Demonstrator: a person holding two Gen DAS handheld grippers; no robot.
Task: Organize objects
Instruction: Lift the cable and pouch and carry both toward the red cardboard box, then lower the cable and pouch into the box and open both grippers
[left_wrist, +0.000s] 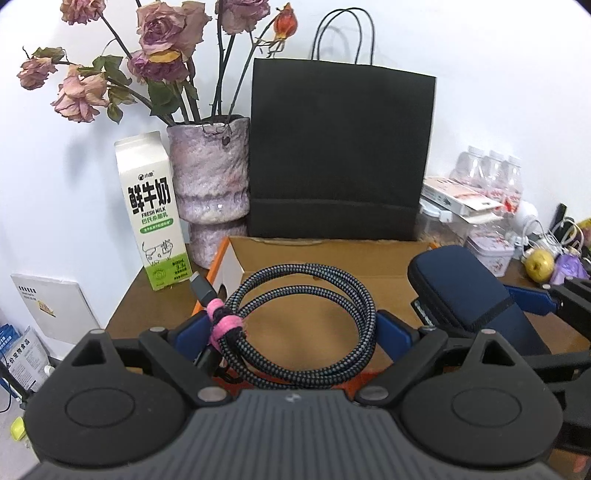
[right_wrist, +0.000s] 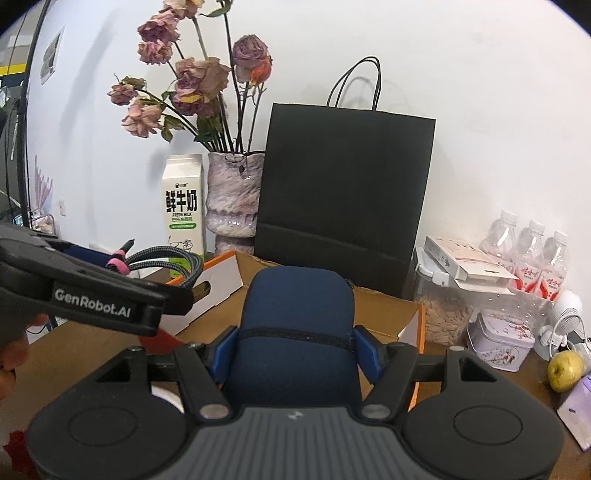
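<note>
- Counting from the left: one milk carton (left_wrist: 154, 210), one mottled vase (left_wrist: 210, 173) with wilted roses (left_wrist: 162, 33), one black paper bag (left_wrist: 338, 147) against the wall, one open cardboard box (left_wrist: 332, 254) in front of the bag, three clear water bottles (right_wrist: 528, 251) at the right, one floral tin (right_wrist: 502, 339) and one yellow-green fruit (right_wrist: 564, 370)
- Two task things are in hand: one coiled braided cable (left_wrist: 295, 325) tied with a pink strap (left_wrist: 221, 325), and one dark blue pouch (right_wrist: 295, 332)
- The left tool (left_wrist: 286, 332) grips the cable: its blue pads sit at either side of the coil, the left pad by the pink strap, the right pad against the outer loop; the coil hangs over the near left part of the box
- The right tool (right_wrist: 295, 350) clamps the pouch at about half its spread, one blue finger (right_wrist: 223, 354) pressed to each side near the black elastic band; the pouch is above the near edge of the box
- The two tools are side by side, close together, the left one just left of the pouch
- The box floor is bare brown card; its far wall is just in front of the bag, its left wall near the carton and vase, and its right wall close to a clear jar (right_wrist: 443, 314); bare tabletop (left_wrist: 155, 306) shows left of the box
</note>
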